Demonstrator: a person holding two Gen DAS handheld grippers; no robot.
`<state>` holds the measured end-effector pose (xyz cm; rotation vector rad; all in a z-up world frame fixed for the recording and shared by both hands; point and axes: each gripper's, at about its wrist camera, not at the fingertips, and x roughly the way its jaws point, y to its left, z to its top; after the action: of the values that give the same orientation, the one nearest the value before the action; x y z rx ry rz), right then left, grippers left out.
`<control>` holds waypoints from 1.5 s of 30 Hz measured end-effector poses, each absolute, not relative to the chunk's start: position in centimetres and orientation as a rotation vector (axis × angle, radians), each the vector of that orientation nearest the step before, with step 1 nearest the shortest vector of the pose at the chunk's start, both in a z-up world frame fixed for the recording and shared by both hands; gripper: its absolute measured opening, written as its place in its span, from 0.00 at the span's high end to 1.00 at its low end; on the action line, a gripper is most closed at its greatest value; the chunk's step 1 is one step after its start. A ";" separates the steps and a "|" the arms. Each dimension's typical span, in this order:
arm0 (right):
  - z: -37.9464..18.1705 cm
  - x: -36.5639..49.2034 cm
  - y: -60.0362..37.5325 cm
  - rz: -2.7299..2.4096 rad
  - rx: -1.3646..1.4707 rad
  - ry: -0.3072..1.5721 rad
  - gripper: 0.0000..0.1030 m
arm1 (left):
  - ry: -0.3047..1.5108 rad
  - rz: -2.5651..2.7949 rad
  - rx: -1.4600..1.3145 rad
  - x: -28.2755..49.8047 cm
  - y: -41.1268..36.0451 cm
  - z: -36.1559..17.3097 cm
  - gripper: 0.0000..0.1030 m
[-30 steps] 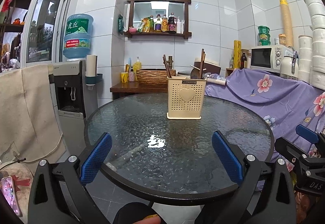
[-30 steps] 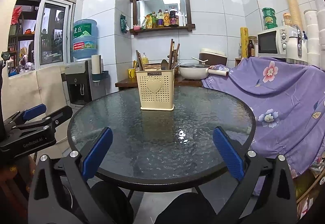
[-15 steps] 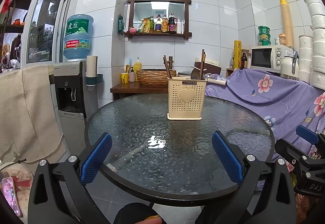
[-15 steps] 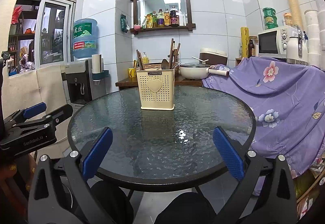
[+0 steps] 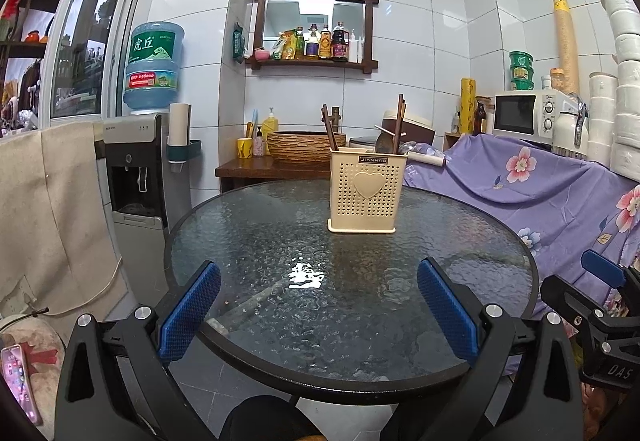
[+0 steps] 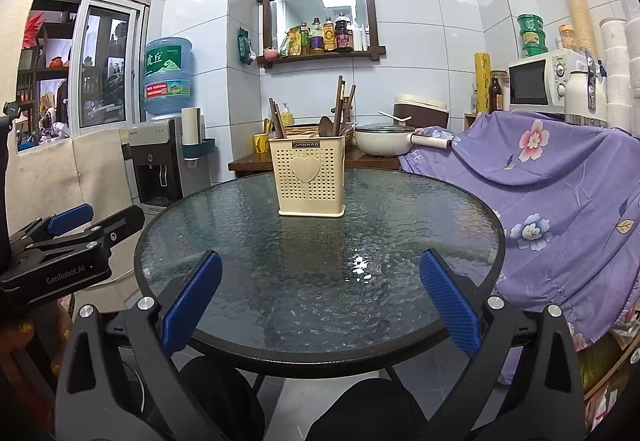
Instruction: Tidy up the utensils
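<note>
A cream perforated utensil holder (image 5: pixel 367 190) (image 6: pixel 310 177) with a heart on its front stands upright on the far half of the round glass table (image 5: pixel 280 241) (image 6: pixel 420 225). Dark chopsticks (image 5: pixel 330 129) (image 6: pixel 341 101) and a spoon (image 6: pixel 325 126) stick out of its top. My left gripper (image 5: pixel 318 315) is open at the table's near edge, nothing between its blue pads. My right gripper (image 6: pixel 320 305) is open too, also at the near edge and holding nothing. Each gripper shows at the side of the other's view.
A water dispenser (image 5: pixel 136 169) stands left of the table. A purple flowered cloth (image 6: pixel 560 193) covers furniture on the right, under a microwave (image 6: pixel 548 79). Behind the table a wooden side table carries a woven basket (image 5: pixel 306 147) and a white pan (image 6: pixel 384 143).
</note>
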<state>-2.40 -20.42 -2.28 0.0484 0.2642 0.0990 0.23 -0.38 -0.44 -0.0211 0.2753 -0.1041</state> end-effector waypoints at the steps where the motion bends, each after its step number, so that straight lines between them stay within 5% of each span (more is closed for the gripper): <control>1: -2.3 -2.4 -20.4 0.099 0.050 0.263 0.06 | 0.273 -0.102 -0.025 0.2 -0.3 -0.5 0.06; 45: -2.5 -2.2 -20.8 0.105 0.055 0.278 0.06 | 0.287 -0.102 -0.029 0.2 0.0 -0.5 0.06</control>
<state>-2.17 -20.85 -2.50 0.0546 0.2776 0.1052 0.25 0.03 -0.51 -0.0285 0.2869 -0.1015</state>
